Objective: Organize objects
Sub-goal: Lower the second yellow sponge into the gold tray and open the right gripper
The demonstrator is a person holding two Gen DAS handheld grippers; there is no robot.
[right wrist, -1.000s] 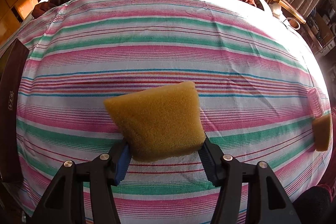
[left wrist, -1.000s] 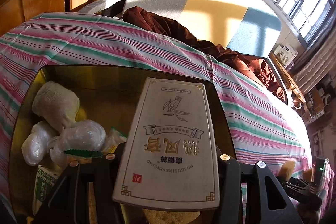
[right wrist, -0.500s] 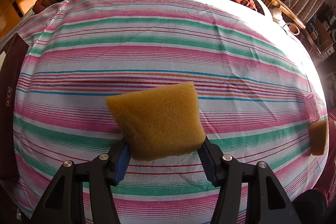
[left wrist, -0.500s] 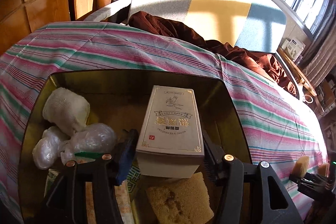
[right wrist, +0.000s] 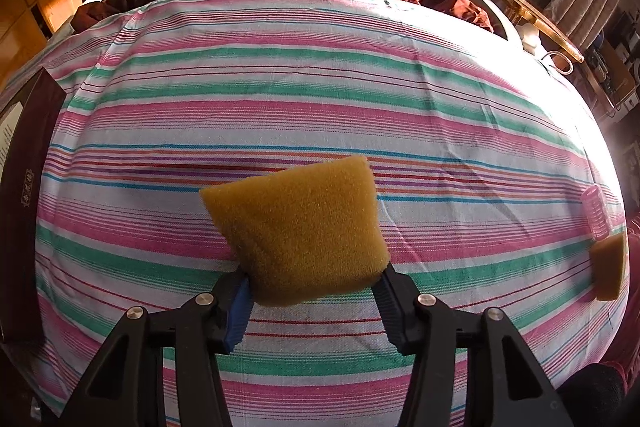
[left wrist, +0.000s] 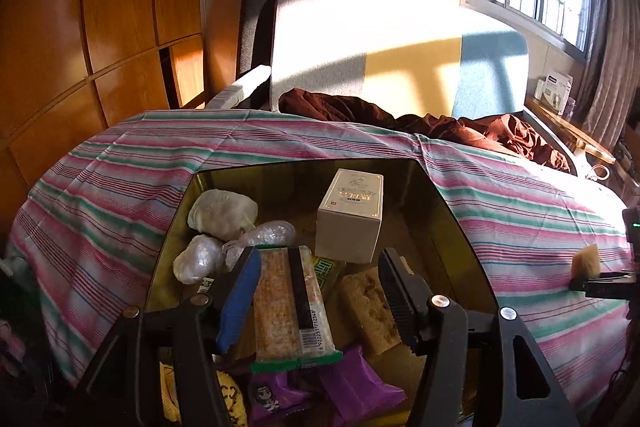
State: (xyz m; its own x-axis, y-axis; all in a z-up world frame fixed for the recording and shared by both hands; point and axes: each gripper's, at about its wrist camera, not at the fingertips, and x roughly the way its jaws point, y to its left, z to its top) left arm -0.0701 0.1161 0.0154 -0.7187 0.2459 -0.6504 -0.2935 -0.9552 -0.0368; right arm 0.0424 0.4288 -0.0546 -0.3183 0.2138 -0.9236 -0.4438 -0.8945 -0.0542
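Inside the dark tray (left wrist: 460,223), purple packets (left wrist: 352,393) run off the frame's bottom edge, partly hidden behind the left gripper (left wrist: 316,281). Print on the cream box (left wrist: 350,217) there is too small to read. The tray's wall (right wrist: 24,187) is cut by the right view's left edge.

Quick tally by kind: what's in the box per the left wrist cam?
Visible in the dark box, nearest part hidden behind the left gripper:
White carton: 1
Sponge: 1
Cracker packet: 1
Purple snack packs: 2
Clear plastic-wrapped bundles: 2
White cloth wad: 1
Green packet: 1
Yellow item: 1
Total: 10
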